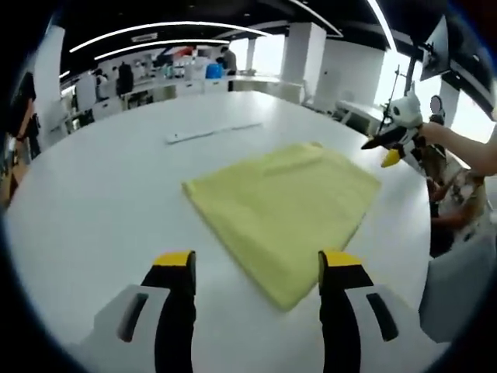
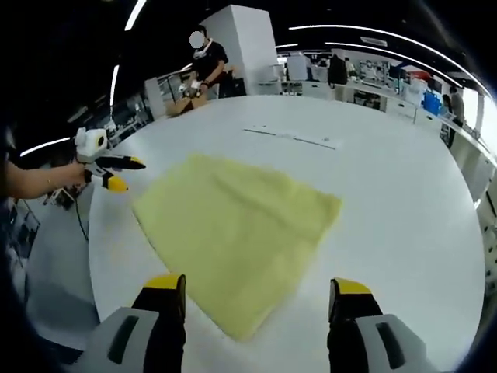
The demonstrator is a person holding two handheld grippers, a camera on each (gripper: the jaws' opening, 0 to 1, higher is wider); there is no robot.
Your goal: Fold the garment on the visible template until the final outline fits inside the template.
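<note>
A yellow garment [image 1: 283, 206], folded to a flat four-sided shape, lies on the round white table [image 1: 101, 202]. In the left gripper view my left gripper [image 1: 257, 264] hovers open over the garment's near corner, nothing between its yellow-tipped fingers. Held by a hand beyond the cloth's far right corner, my right gripper [image 1: 386, 149] stays off the fabric. In the right gripper view the garment [image 2: 233, 225] spreads ahead of my open right gripper [image 2: 258, 286]. The left gripper [image 2: 120, 173] shows at the left table edge, its tips apart.
A thin white strip [image 1: 211, 131] lies on the table beyond the garment, also seen as the strip [image 2: 291, 138]. A person [image 2: 206, 58] stands behind the table's far edge. Desks and equipment line the back of the room.
</note>
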